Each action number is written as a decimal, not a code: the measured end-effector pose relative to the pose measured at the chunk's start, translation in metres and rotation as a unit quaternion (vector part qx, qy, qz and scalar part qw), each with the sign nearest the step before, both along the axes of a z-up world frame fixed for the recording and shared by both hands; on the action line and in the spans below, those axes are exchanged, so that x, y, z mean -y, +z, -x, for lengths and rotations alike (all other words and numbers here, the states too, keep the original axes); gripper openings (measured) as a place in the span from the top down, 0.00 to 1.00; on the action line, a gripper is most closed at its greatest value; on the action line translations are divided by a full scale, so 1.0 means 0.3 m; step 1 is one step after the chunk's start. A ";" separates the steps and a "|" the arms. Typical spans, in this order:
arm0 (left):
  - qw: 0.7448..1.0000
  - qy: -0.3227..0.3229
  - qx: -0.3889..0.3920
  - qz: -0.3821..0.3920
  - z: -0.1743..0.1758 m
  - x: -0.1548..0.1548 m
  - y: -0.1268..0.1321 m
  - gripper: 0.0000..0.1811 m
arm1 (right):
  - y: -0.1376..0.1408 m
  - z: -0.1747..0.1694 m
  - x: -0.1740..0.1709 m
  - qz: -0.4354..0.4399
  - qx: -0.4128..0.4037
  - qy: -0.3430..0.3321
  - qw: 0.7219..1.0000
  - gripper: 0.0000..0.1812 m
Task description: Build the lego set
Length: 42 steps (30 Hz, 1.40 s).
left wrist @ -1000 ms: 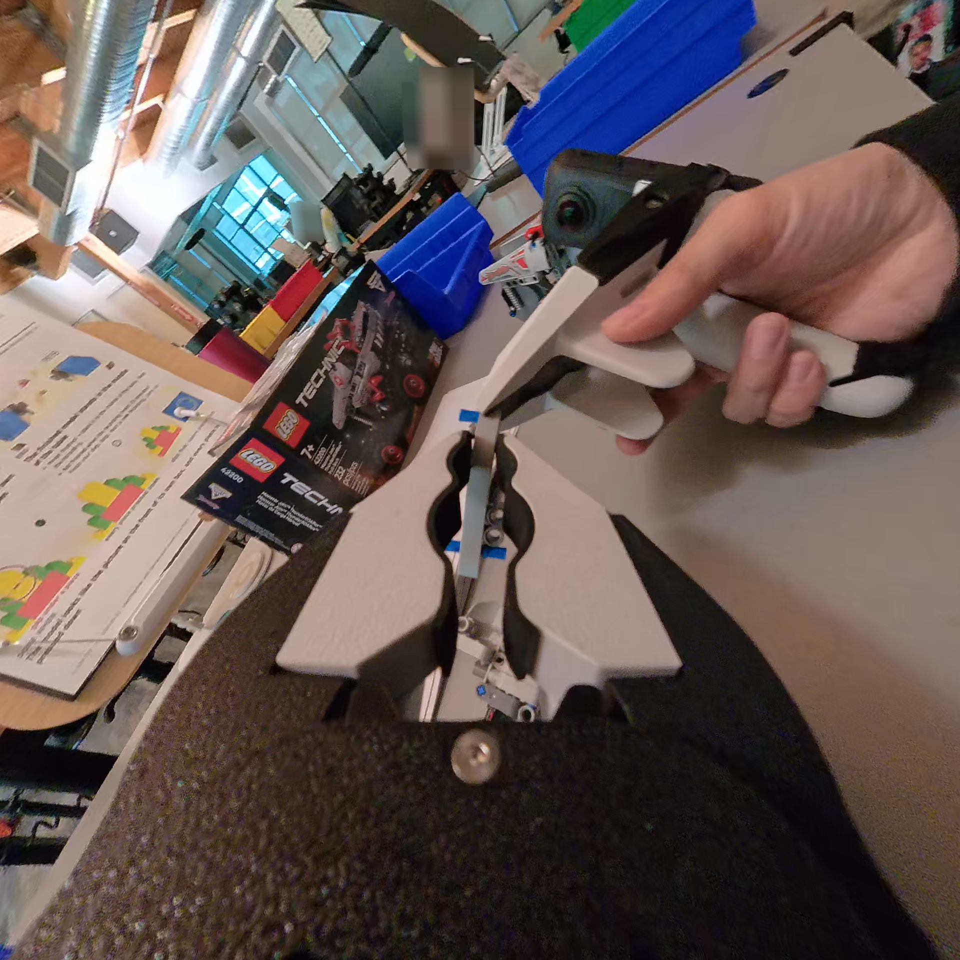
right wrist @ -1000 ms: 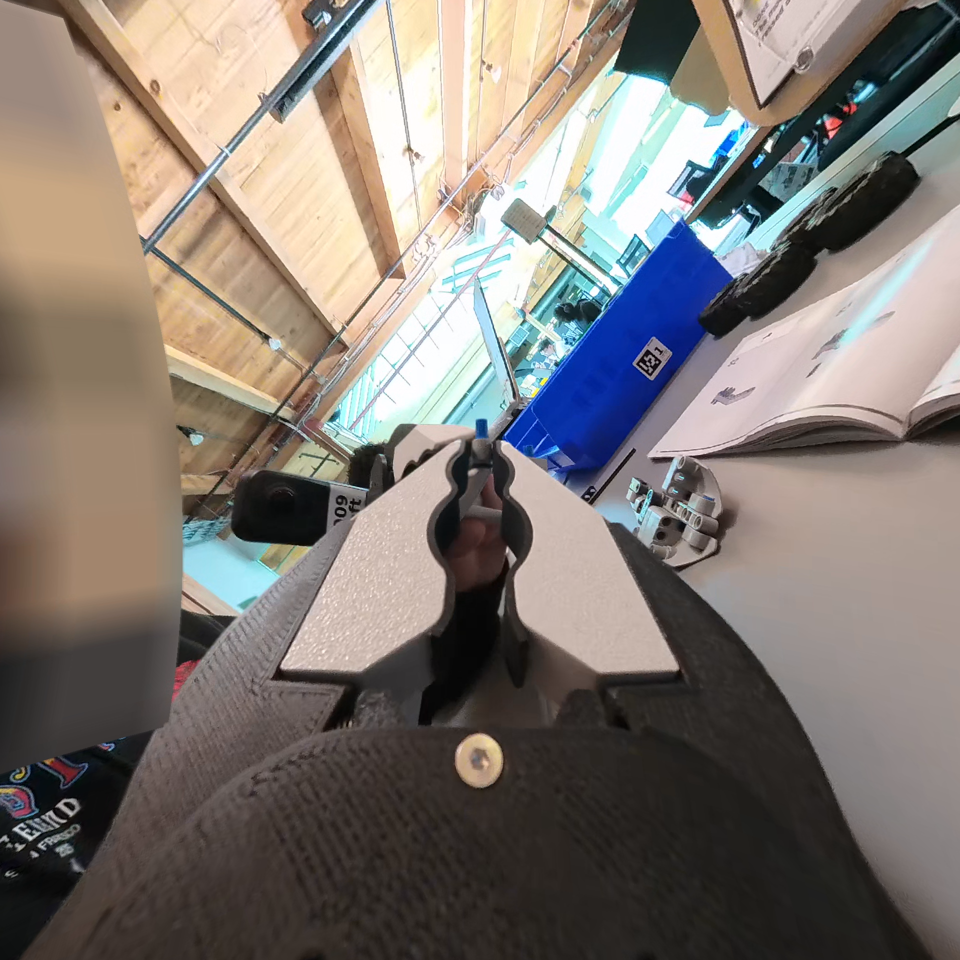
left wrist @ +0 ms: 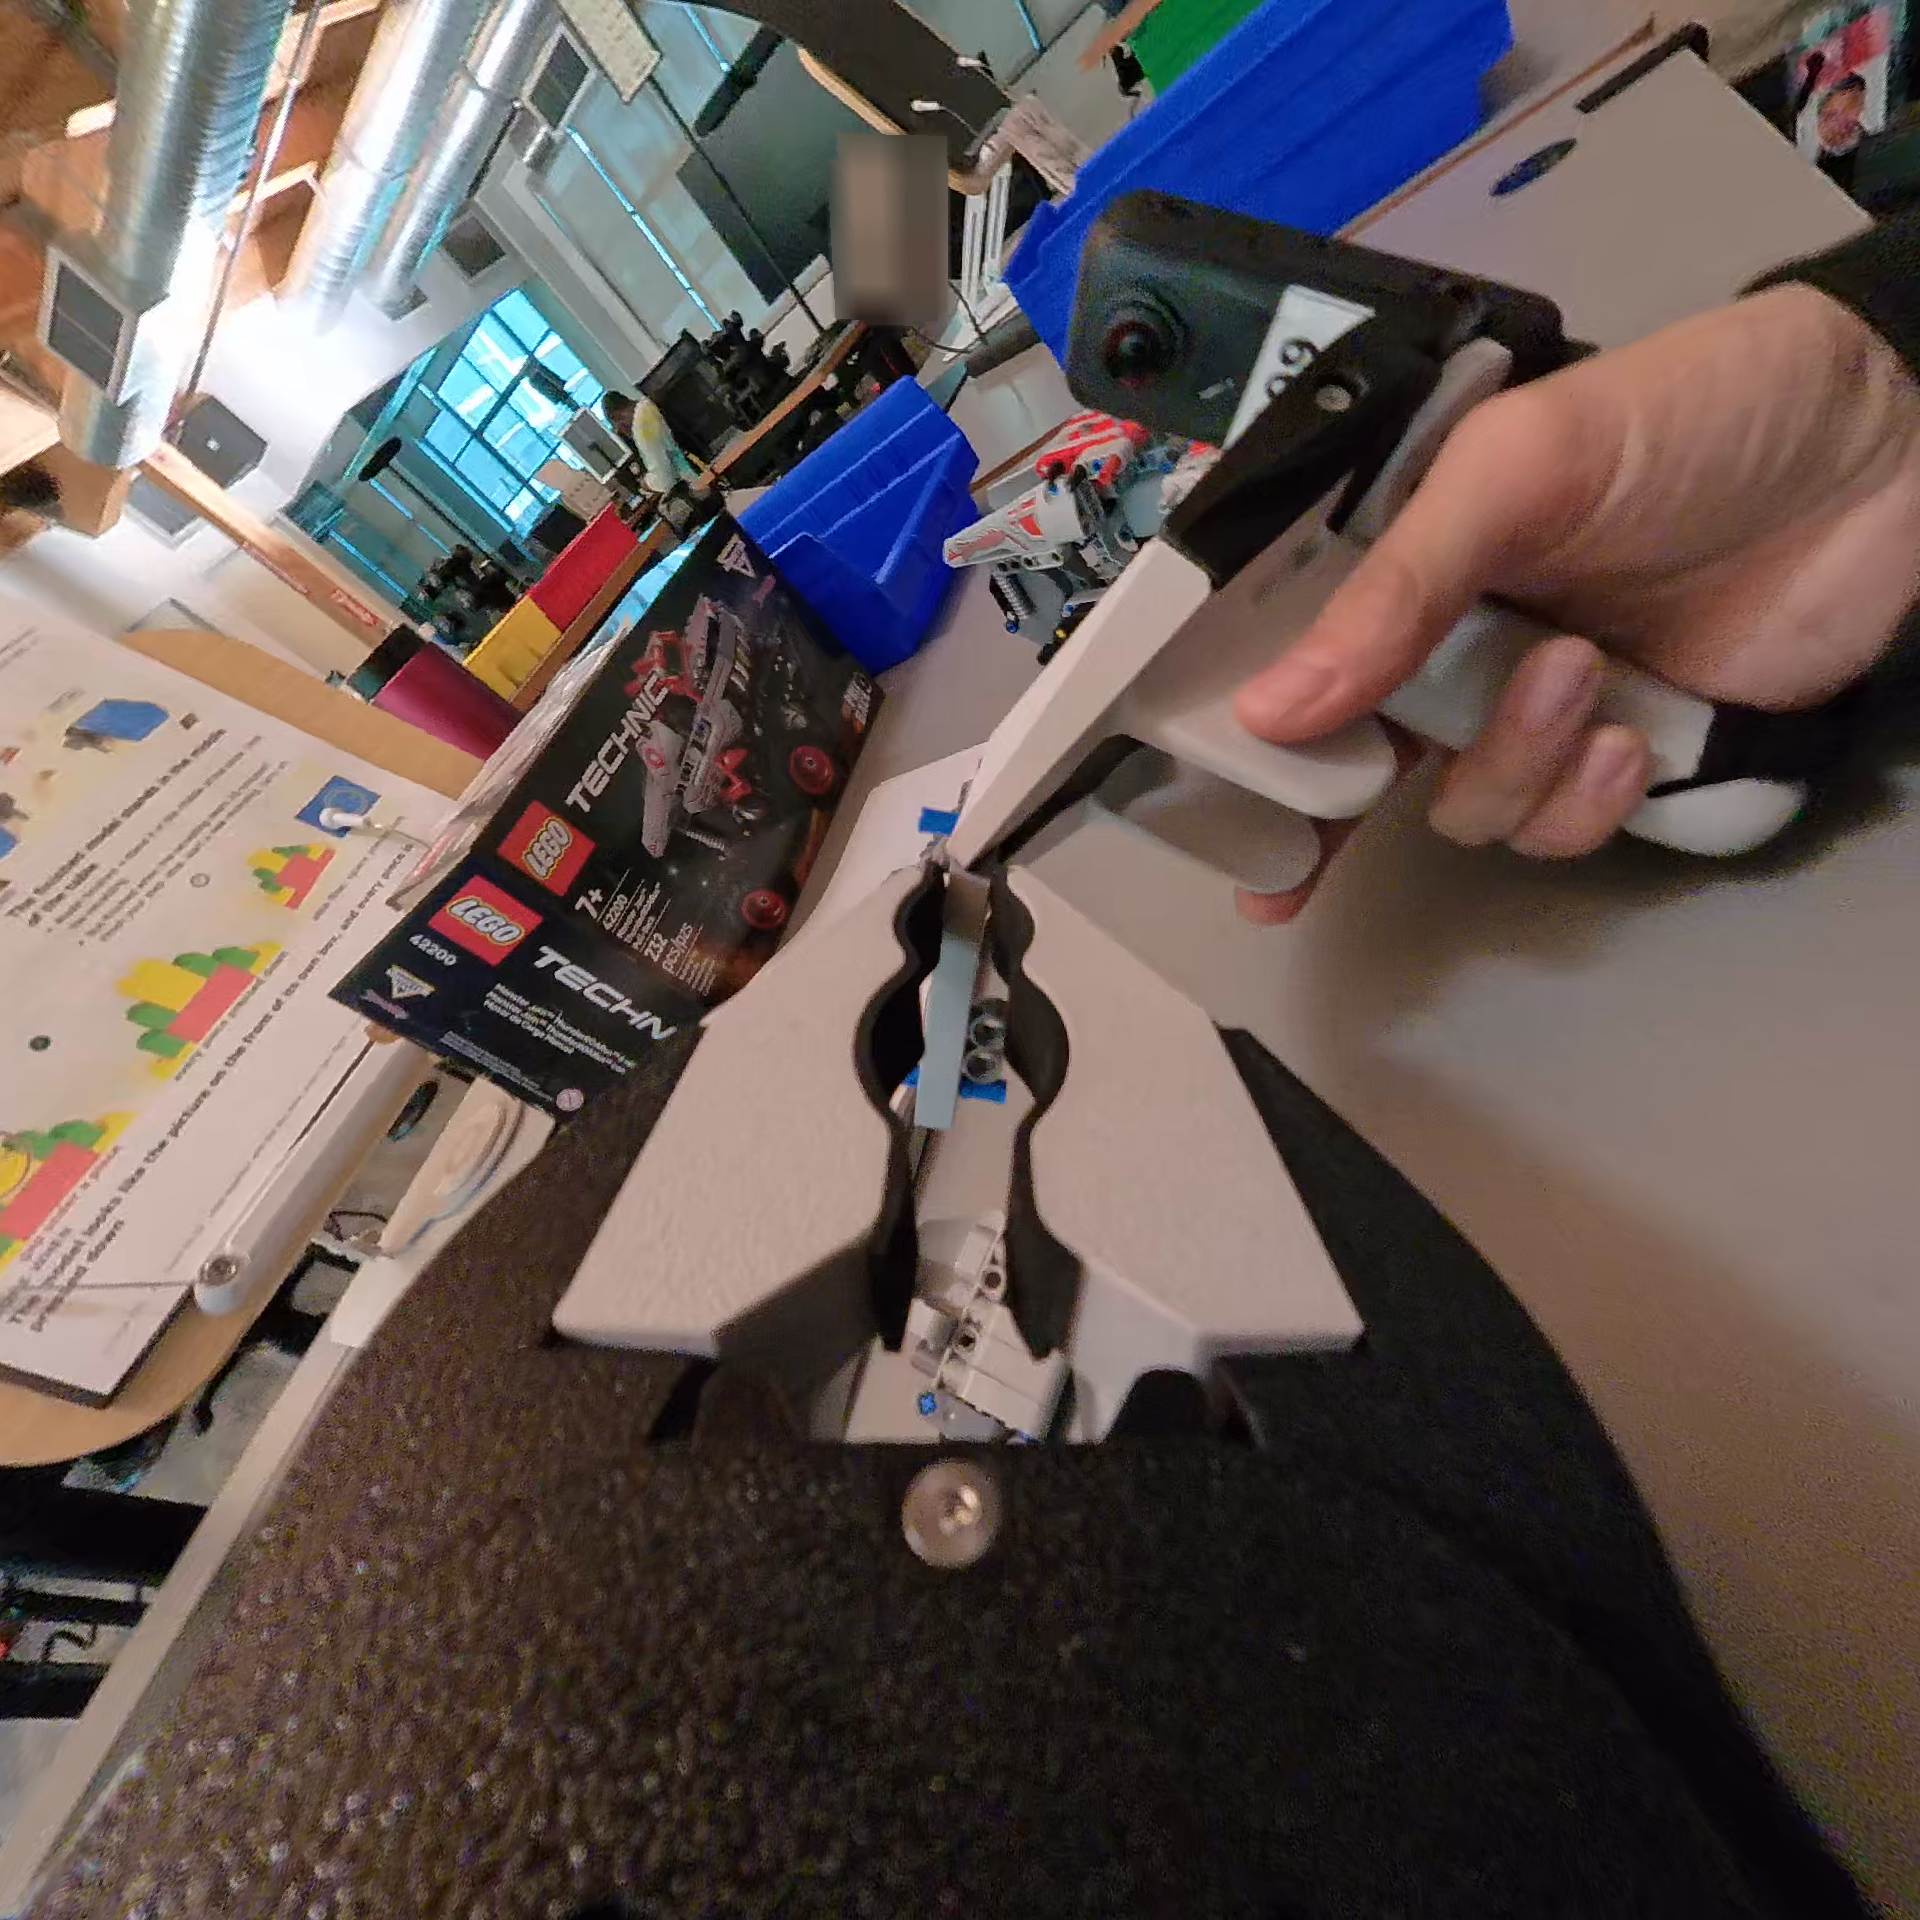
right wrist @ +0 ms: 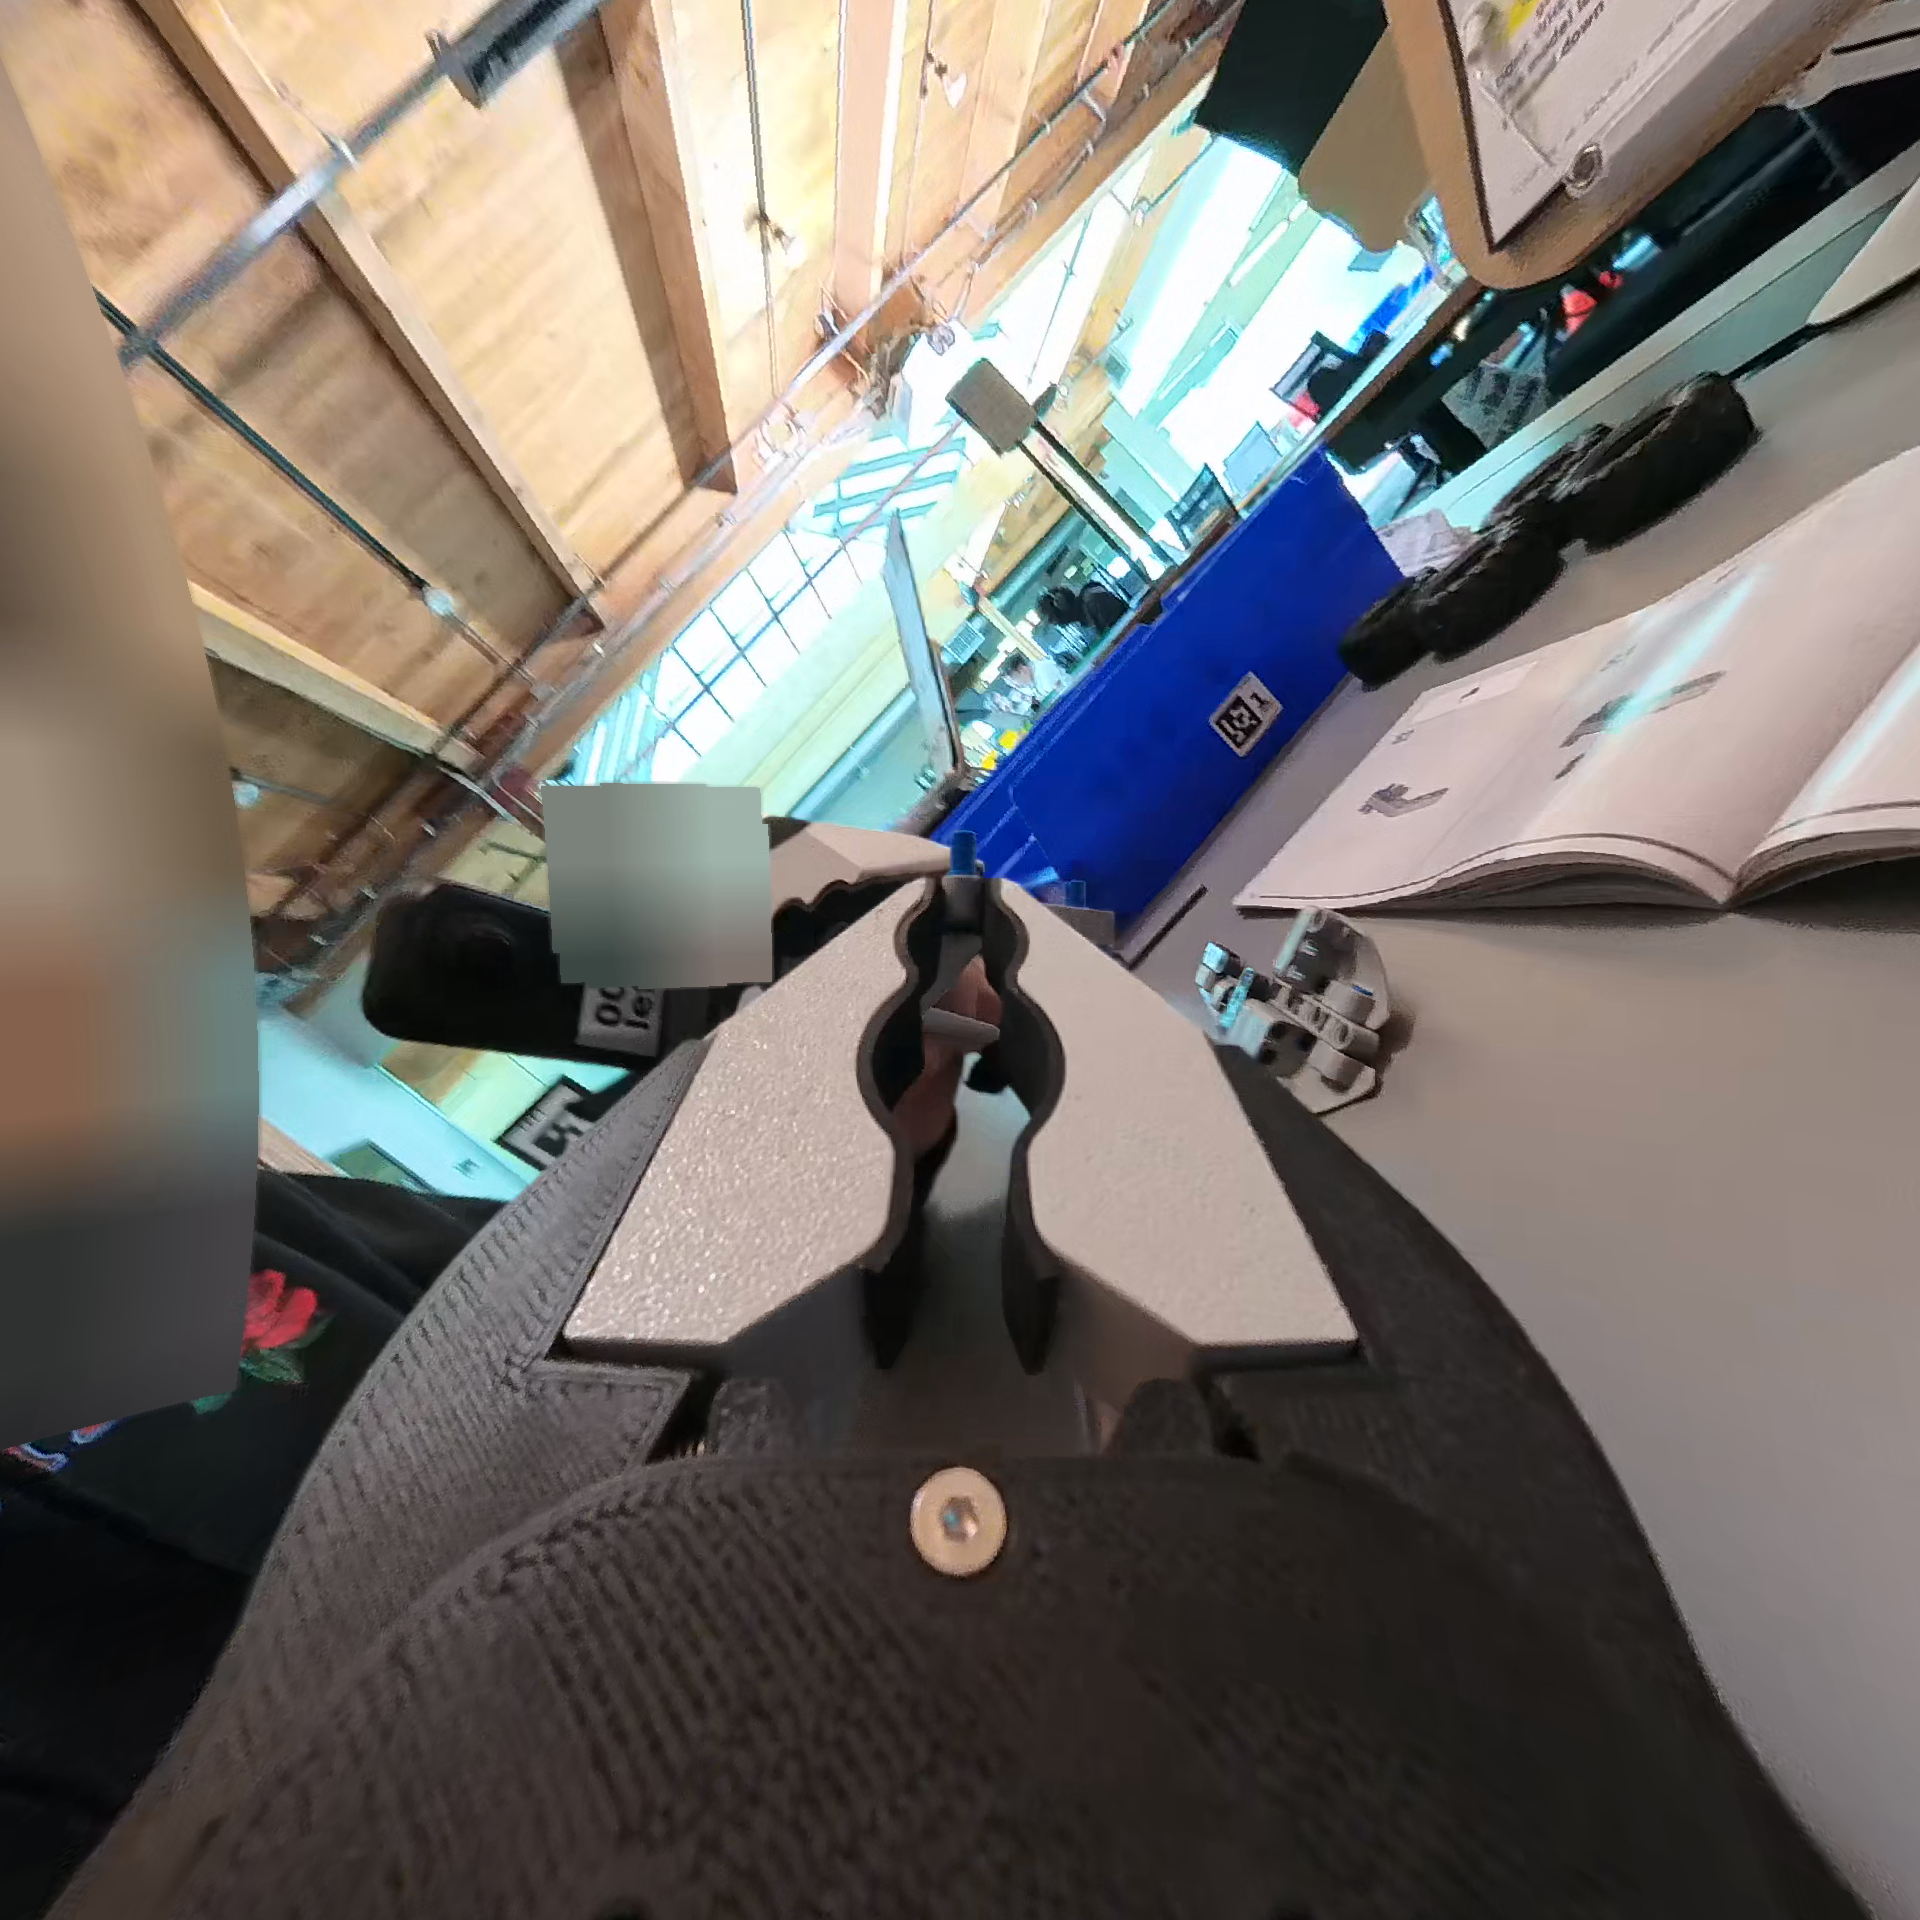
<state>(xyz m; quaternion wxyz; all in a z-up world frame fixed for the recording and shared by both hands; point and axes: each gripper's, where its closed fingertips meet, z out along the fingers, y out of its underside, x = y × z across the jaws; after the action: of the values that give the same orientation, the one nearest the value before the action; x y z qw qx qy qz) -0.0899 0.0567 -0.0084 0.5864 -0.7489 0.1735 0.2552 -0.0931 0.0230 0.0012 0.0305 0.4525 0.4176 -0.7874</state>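
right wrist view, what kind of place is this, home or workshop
Probably a shared workshop or lab, not a home: an exposed timber ceiling with metal pipes, big blue plastic storage bins on a long grey worktable, and an open white instruction booklet.

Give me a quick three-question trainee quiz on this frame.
1. True or false: the instruction booklet lies closed.
2. The left gripper is shut on: A) grey lego assembly, B) lego box, C) blue bin?
3. Fill in: the tyres beyond the booklet are ___.
Key: 1 false, it lies open; 2 A; 3 black.
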 end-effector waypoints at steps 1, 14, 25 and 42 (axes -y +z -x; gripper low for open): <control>1.000 -0.002 -0.003 0.000 -0.002 -0.001 0.001 0.97 | -0.006 -0.003 -0.001 -0.019 -0.002 0.001 1.000 0.97; 0.999 -0.019 -0.032 0.011 -0.015 -0.007 -0.007 0.96 | -0.019 -0.025 0.015 -0.080 -0.023 0.023 0.996 0.96; 1.000 0.016 -0.009 -0.014 0.004 -0.021 0.017 0.96 | 0.005 -0.005 0.001 -0.031 -0.023 -0.019 0.999 0.96; 1.000 0.002 0.003 -0.018 0.000 -0.011 0.016 0.95 | 0.005 0.000 -0.005 0.019 -0.001 -0.006 1.000 0.97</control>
<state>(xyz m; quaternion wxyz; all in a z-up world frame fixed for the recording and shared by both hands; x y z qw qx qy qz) -0.0901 0.0601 -0.0036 0.5999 -0.7394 0.1658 0.2569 -0.0932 0.0246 0.0026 0.0340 0.4536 0.4003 -0.7955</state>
